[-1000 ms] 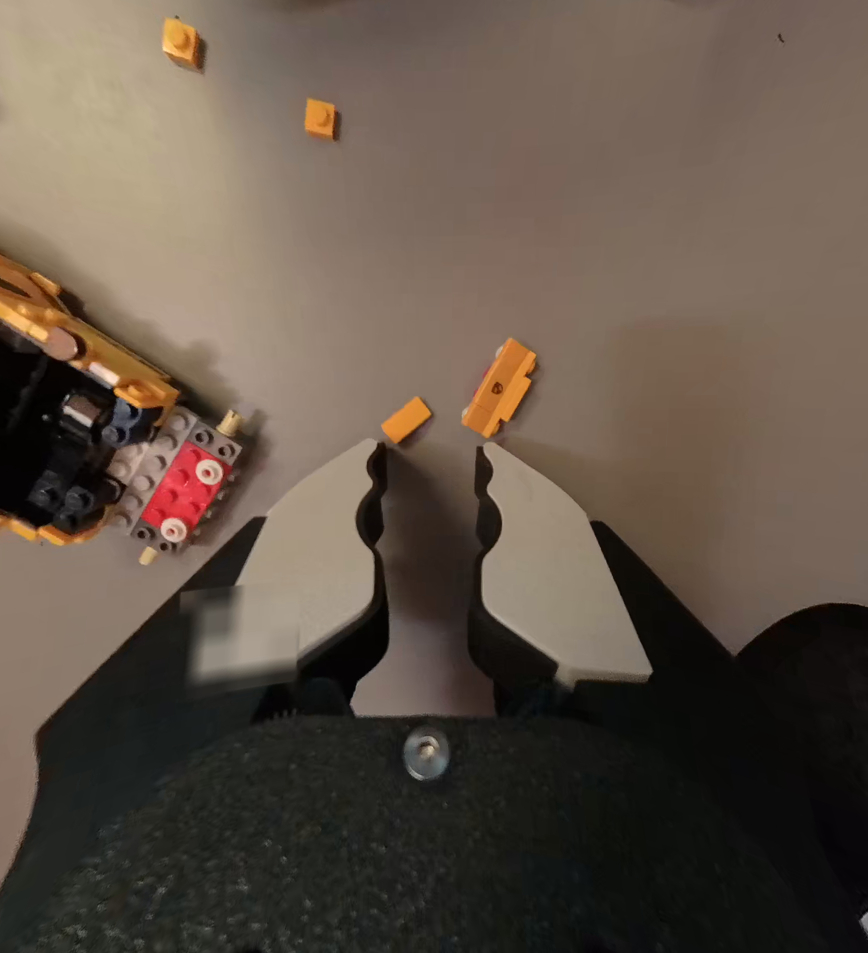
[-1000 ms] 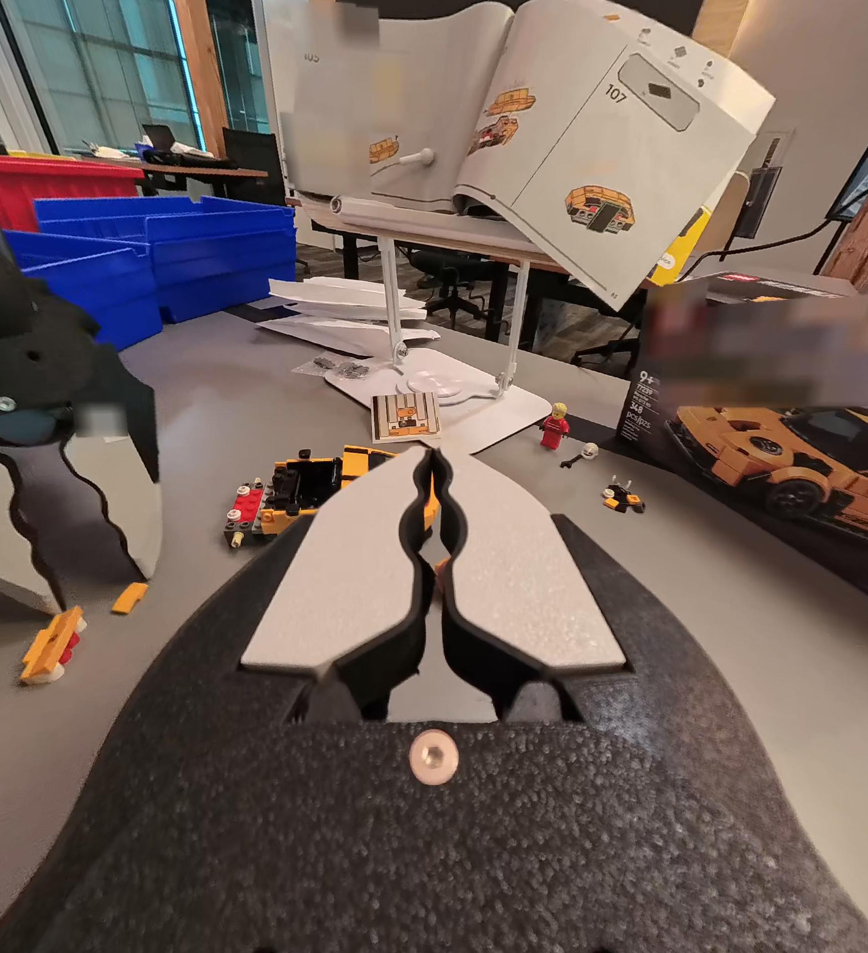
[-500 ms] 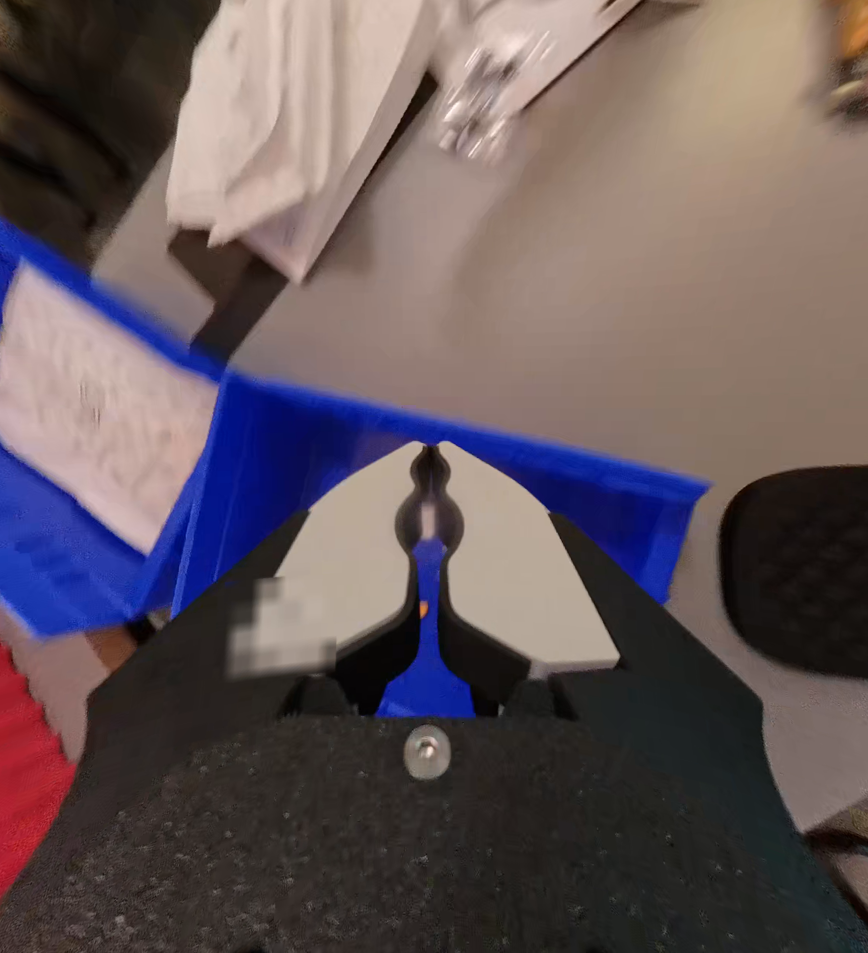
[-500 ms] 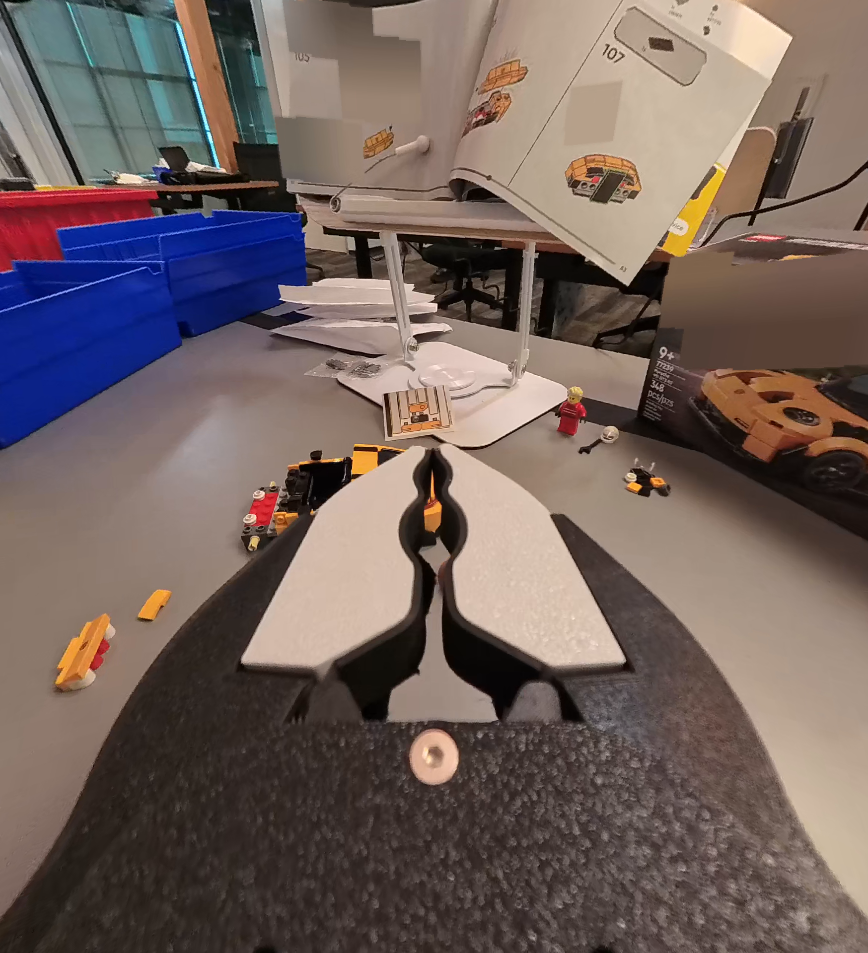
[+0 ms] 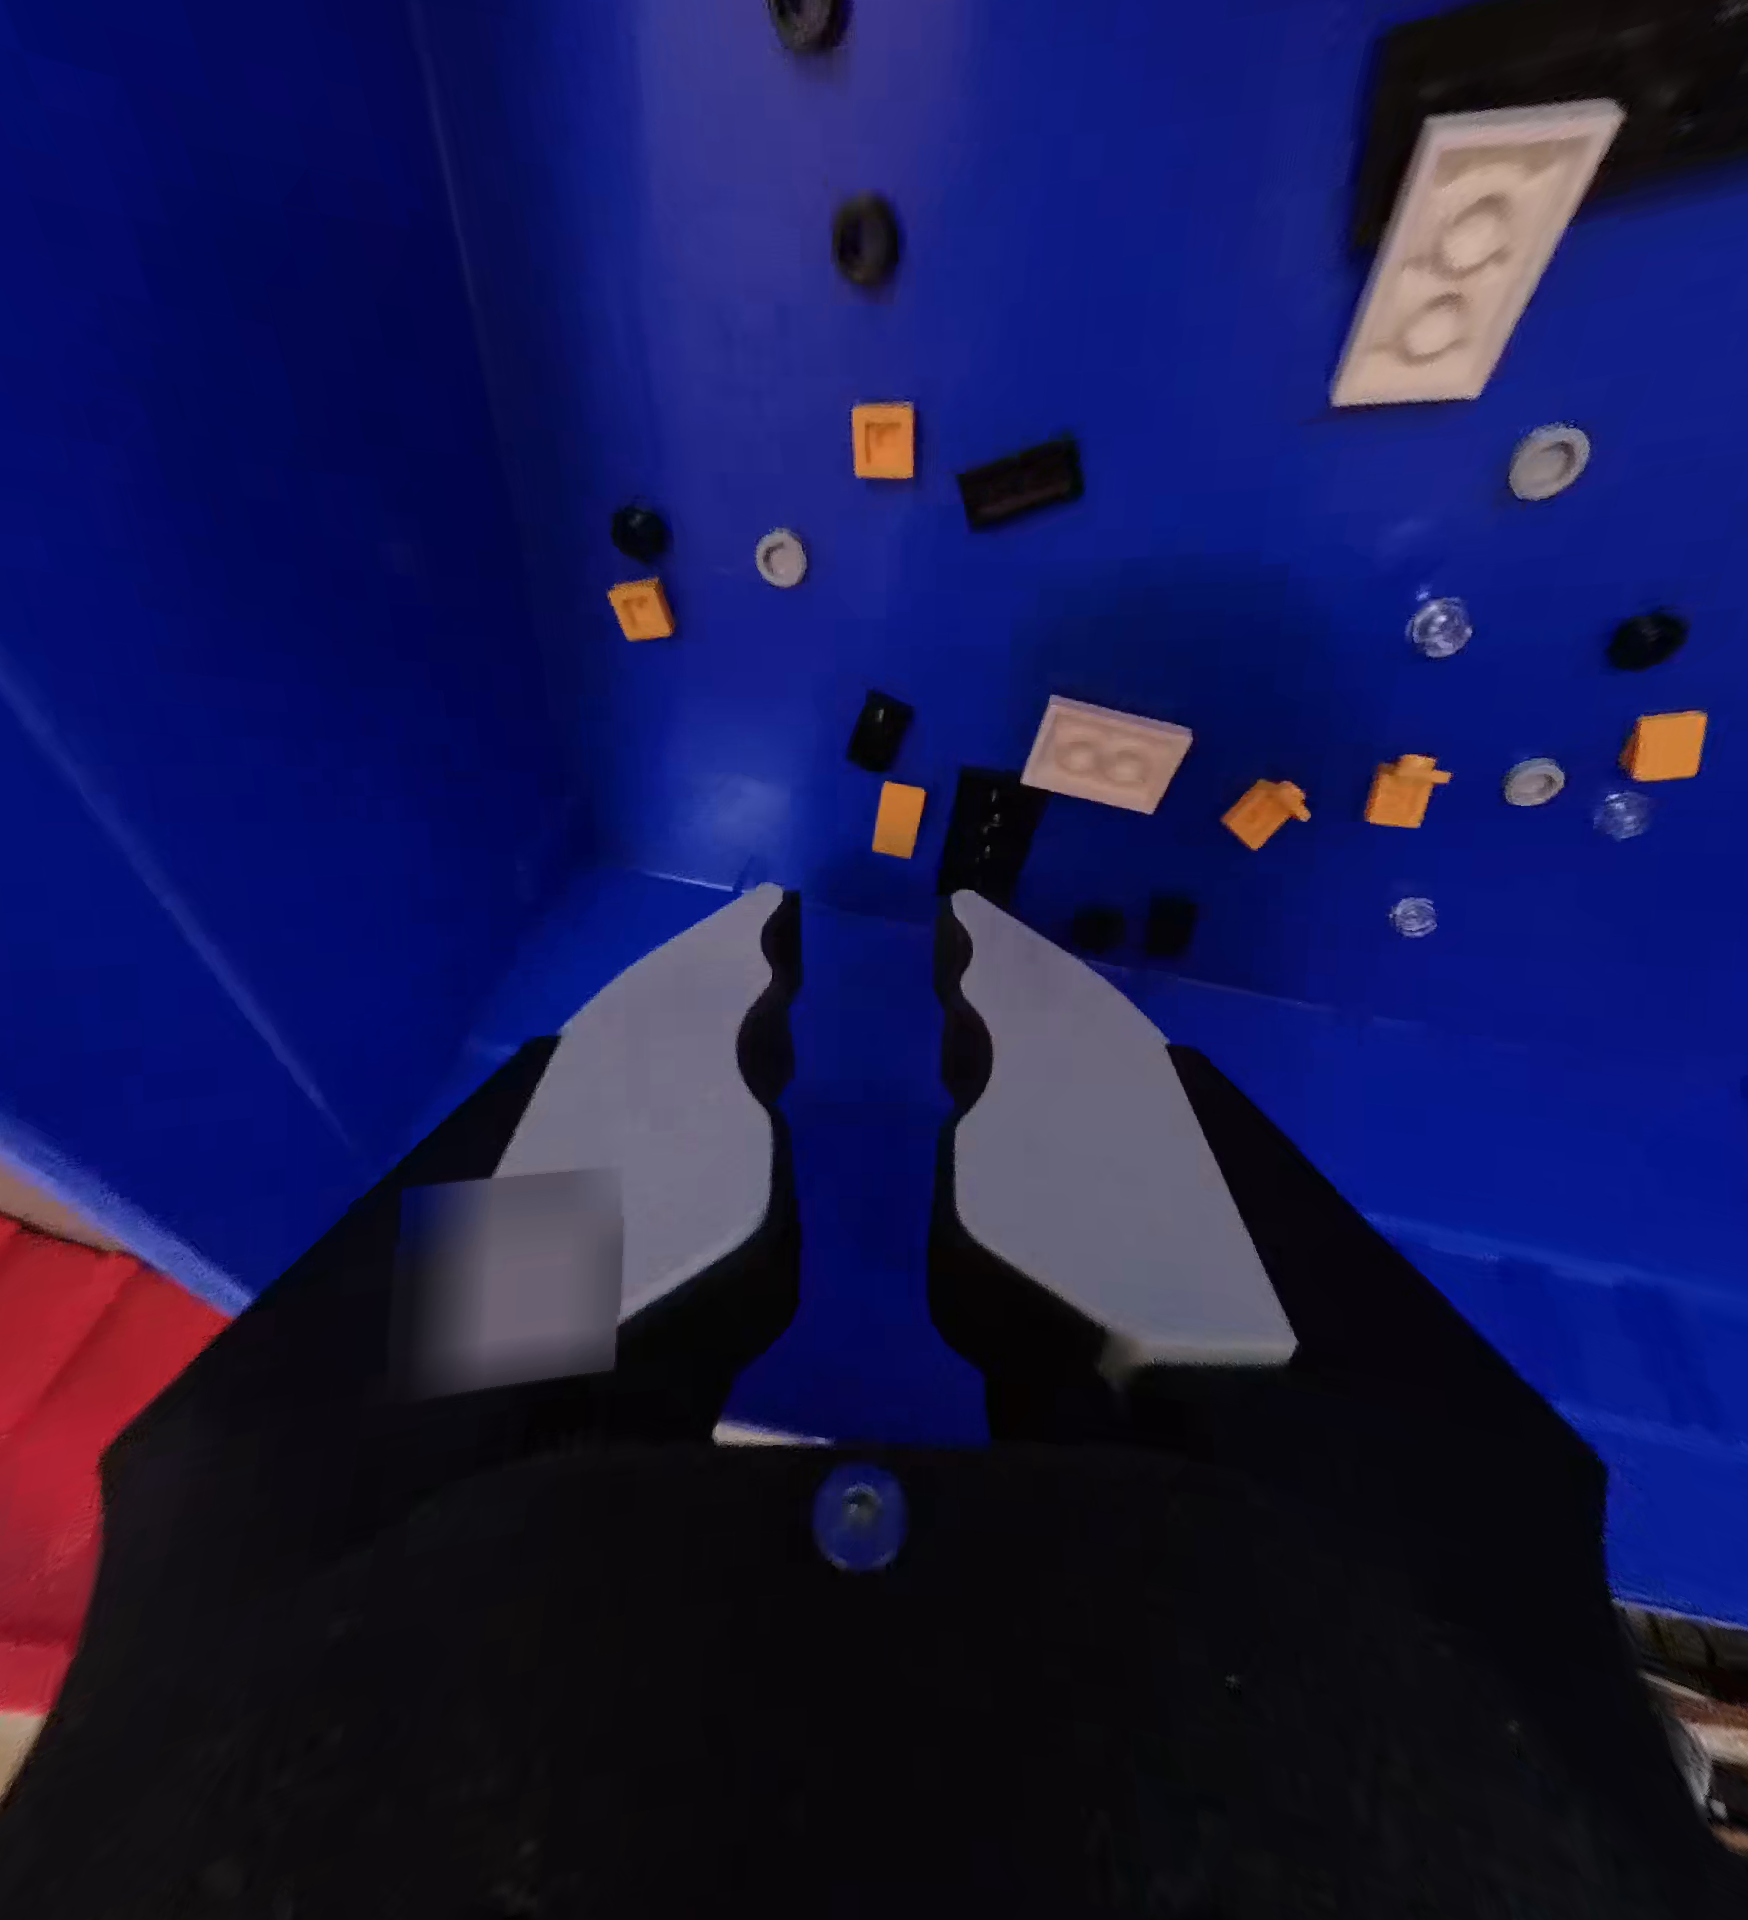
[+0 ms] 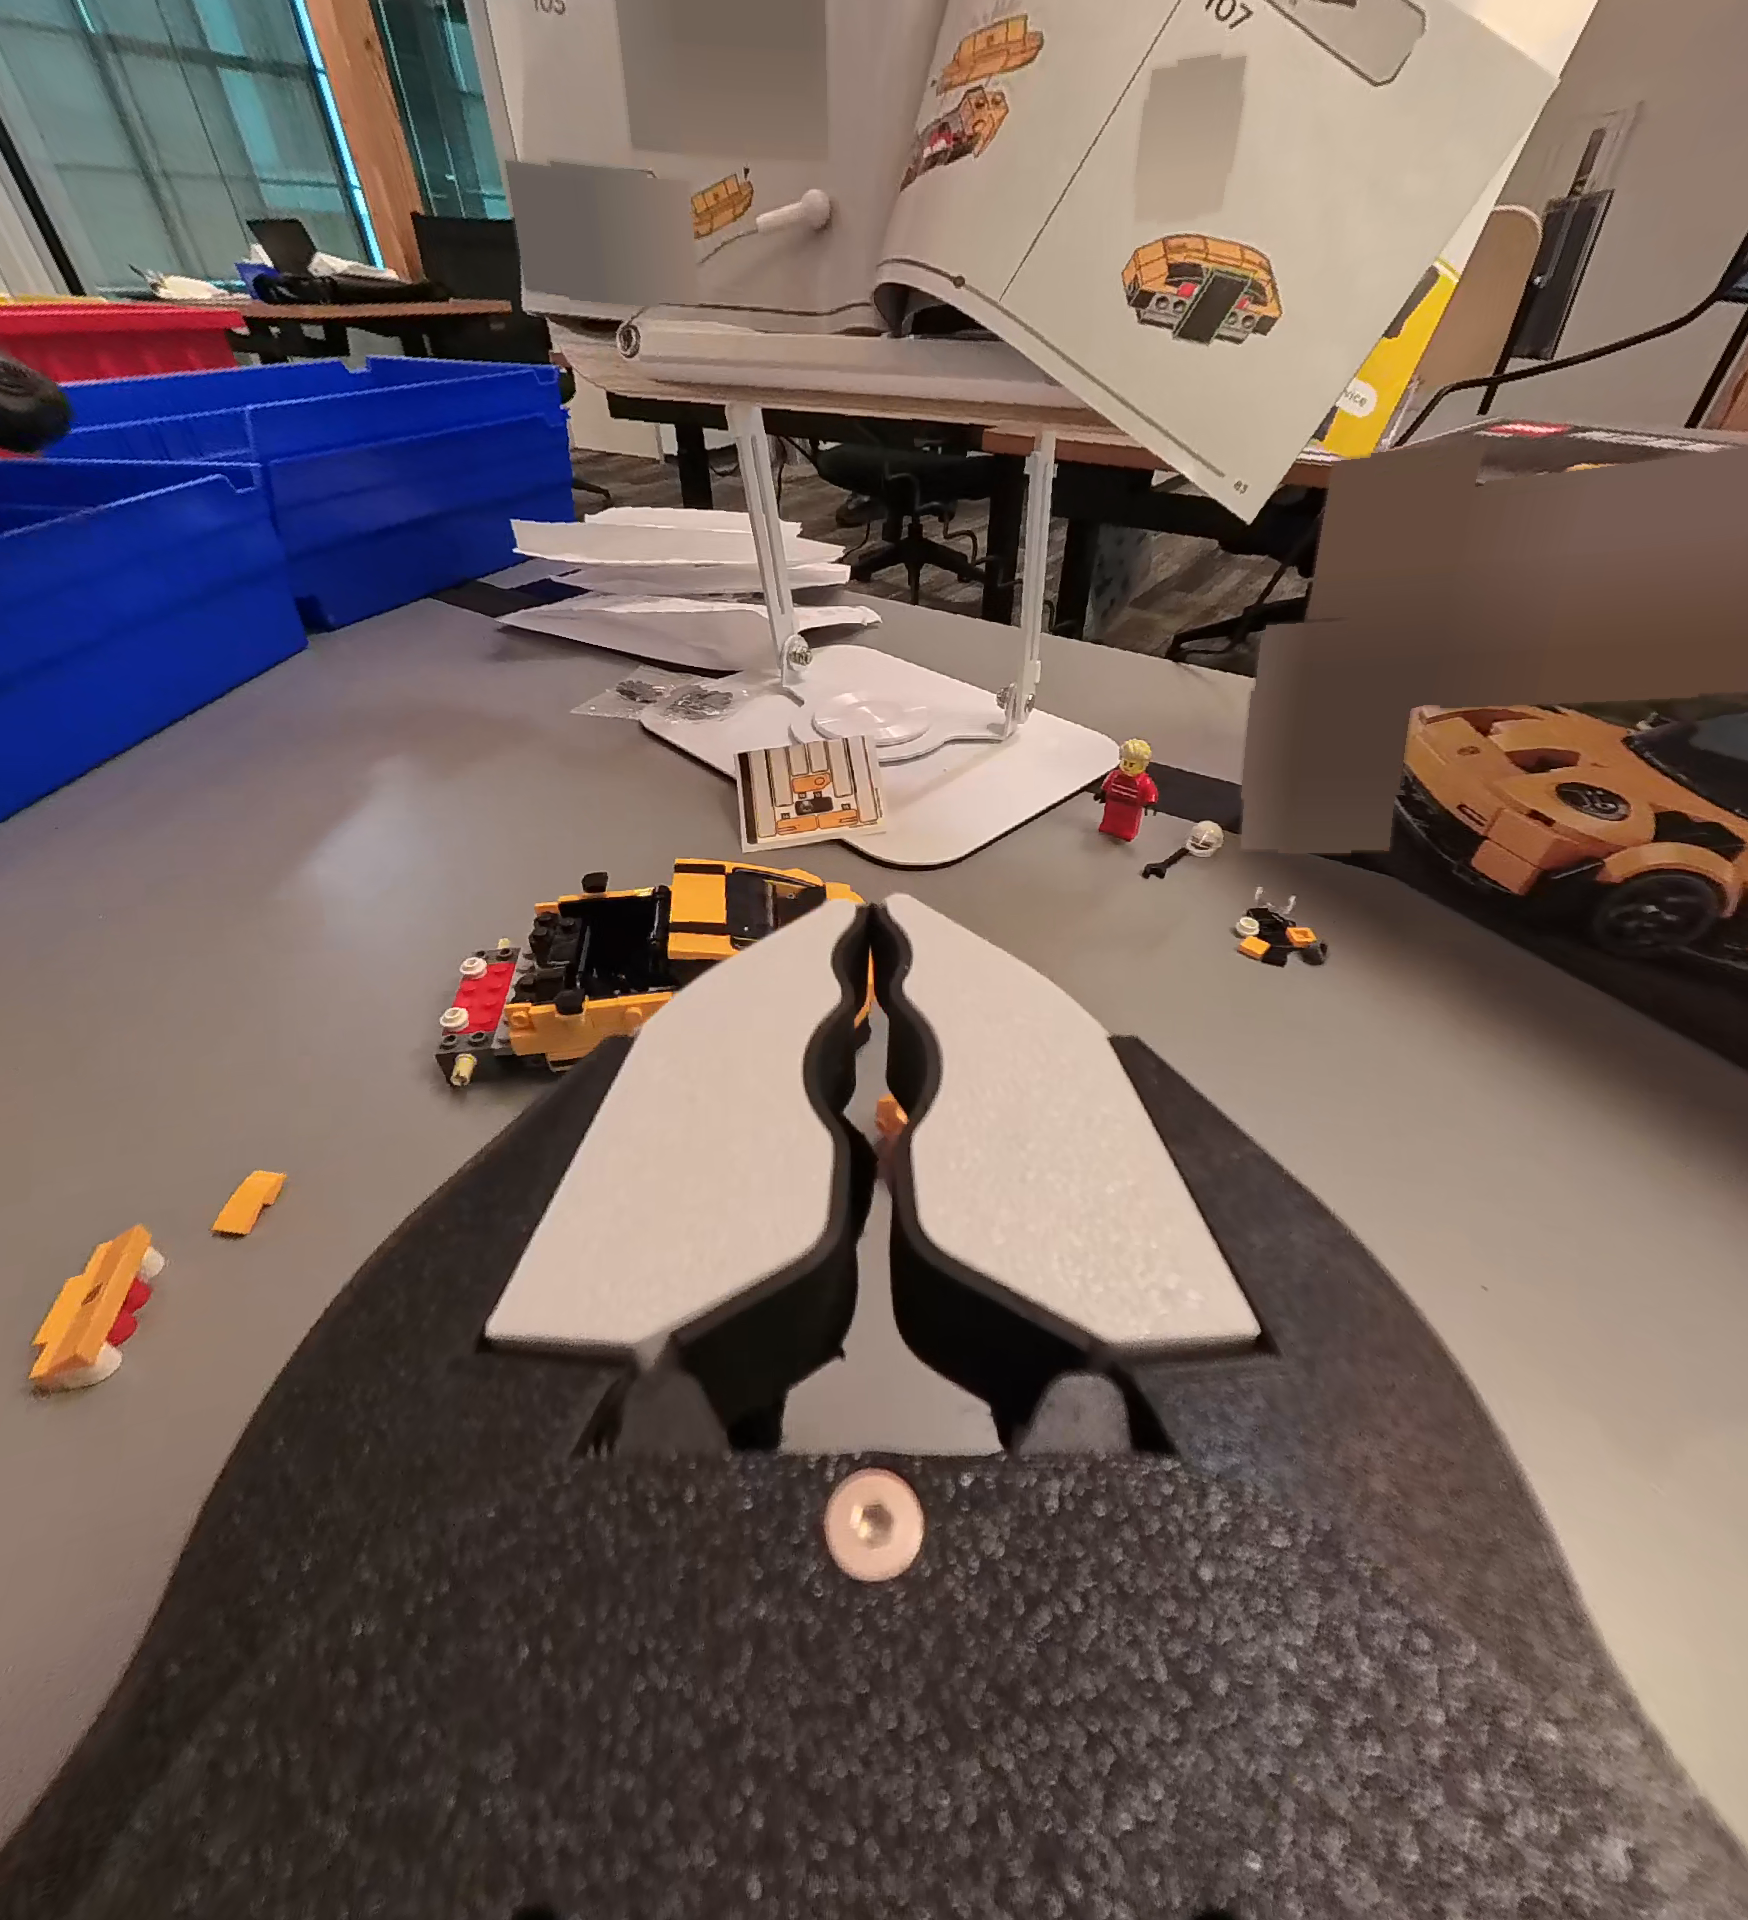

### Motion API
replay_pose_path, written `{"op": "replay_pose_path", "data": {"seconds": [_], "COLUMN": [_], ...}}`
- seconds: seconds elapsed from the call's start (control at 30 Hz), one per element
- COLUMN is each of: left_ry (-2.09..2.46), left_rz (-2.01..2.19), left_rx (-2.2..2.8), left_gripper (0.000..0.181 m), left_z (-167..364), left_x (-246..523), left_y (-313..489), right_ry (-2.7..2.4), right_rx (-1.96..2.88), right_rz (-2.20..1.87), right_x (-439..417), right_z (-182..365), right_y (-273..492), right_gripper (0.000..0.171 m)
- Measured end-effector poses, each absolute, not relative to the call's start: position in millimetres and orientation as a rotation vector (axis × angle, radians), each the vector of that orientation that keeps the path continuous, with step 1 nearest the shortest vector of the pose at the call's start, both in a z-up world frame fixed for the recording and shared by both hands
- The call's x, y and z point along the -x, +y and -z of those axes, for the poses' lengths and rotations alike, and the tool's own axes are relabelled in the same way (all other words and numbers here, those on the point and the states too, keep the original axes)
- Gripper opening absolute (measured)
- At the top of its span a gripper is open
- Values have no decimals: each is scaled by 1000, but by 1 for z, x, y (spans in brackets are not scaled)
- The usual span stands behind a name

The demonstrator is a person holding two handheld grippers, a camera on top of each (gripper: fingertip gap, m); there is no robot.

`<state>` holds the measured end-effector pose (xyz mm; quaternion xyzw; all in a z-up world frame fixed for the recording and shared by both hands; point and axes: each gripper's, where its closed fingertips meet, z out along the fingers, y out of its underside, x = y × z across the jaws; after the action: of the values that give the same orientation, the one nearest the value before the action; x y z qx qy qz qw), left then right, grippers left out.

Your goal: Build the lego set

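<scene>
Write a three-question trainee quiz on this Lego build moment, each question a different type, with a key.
1. True or false: the left gripper is shut on a brick inside the blue bin.
2. Multiple choice: the partly built orange car sits on the grey table
A. inside a blue bin
B. just beyond the right gripper
C. on top of the set box
3. Fill in: the small minifigure beside the white booklet stand wears a ___ suit.

Key
1. False: it is open and empty, above the loose pieces.
2. B
3. red
</scene>
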<state>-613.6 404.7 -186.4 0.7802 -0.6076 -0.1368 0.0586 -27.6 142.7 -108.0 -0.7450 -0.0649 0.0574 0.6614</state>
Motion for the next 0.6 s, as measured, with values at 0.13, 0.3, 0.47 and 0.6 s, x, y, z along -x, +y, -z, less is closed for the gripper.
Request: {"op": "replay_pose_path", "data": {"seconds": [0.13, 0.3, 0.47, 0.6], "left_ry": [-1836, -1767, -1859, -2191], "left_rz": [378, 372, 208, -57], "left_rx": [-2301, -2223, -2381, -2453], "left_gripper": [25, 9, 9, 9], "left_z": [198, 209, 176, 117], "left_x": [612, 618, 588, 508], "left_y": [407, 402, 395, 357], "right_ry": [-141, -139, -140, -139], "right_rx": [1693, 1704, 1695, 1676], "right_rz": [-130, -133, -141, -164], "right_x": [26, 26, 26, 28], "right_z": [110, 112, 110, 106], "right_y": [144, 145, 144, 144], "right_gripper": [0, 0, 0, 0]}}
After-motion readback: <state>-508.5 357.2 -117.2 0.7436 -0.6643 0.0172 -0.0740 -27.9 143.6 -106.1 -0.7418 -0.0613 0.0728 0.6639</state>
